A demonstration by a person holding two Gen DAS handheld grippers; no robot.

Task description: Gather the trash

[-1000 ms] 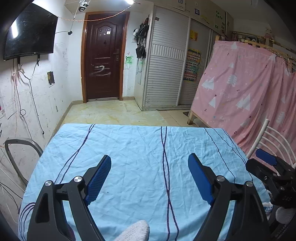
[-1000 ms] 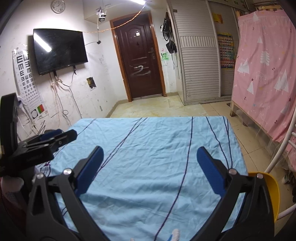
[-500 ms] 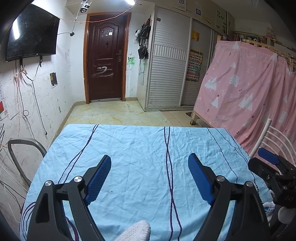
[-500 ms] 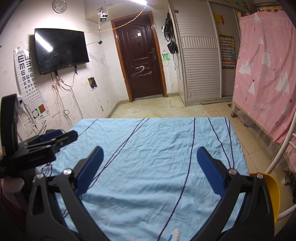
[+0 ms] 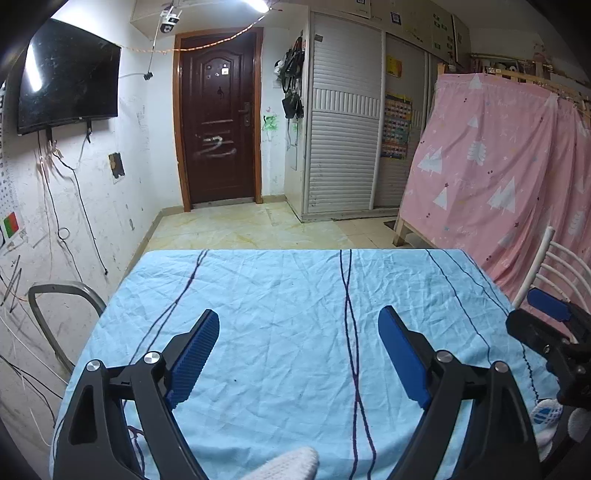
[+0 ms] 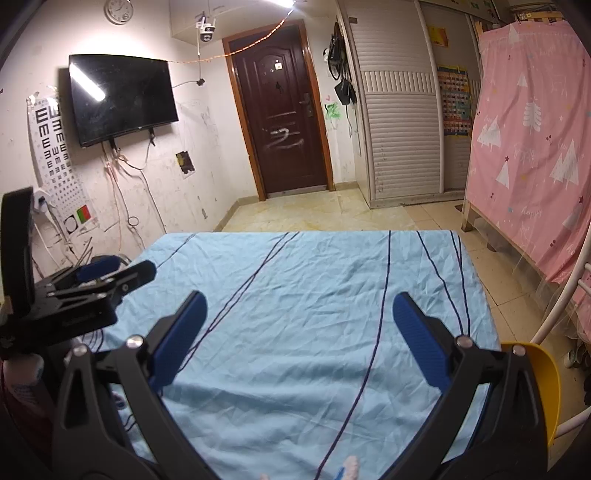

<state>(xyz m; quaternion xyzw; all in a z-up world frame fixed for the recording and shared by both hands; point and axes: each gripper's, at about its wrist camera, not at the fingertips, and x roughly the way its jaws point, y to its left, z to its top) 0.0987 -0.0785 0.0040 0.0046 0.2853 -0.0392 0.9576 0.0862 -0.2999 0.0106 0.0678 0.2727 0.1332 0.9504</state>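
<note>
Blue cloth (image 5: 295, 332), pale with dark wavy lines, covers the desk in front of me and lies wrinkled across its whole top. I find no trash on the cloth in either view; where the trash lies I cannot tell.

Going left to right in the left wrist view: a dark television (image 5: 68, 74) hangs on the white wall, with loose cables below it. A grey metal chair back (image 5: 62, 295) stands just beside the left edge of the desk. A brown door (image 5: 218, 129) closes the far wall. White slatted wardrobe doors (image 5: 343, 140) follow, then a pink curtain (image 5: 498, 177) printed with white trees. A white chair frame (image 5: 546, 266) stands near the right edge of the desk.

My left hand-held gripper (image 5: 298, 328) hangs over the near half of the cloth. Its jaws stand wide apart and are opening, with only bare cloth between the blue pads (image 5: 194, 350). A white gloved fingertip (image 5: 291, 465) shows at the bottom edge of that view.

My right hand-held gripper (image 6: 294, 314) also hangs over the cloth, jaws wide apart, nothing between them. It shows in part at the right edge of the left view, and the left one shows at the left edge of the right view. The right view adds an eye chart (image 6: 55, 162) left of the television, a round clock (image 6: 118, 11) above it, and a yellow chair seat (image 6: 543, 380) at the desk's right corner.
</note>
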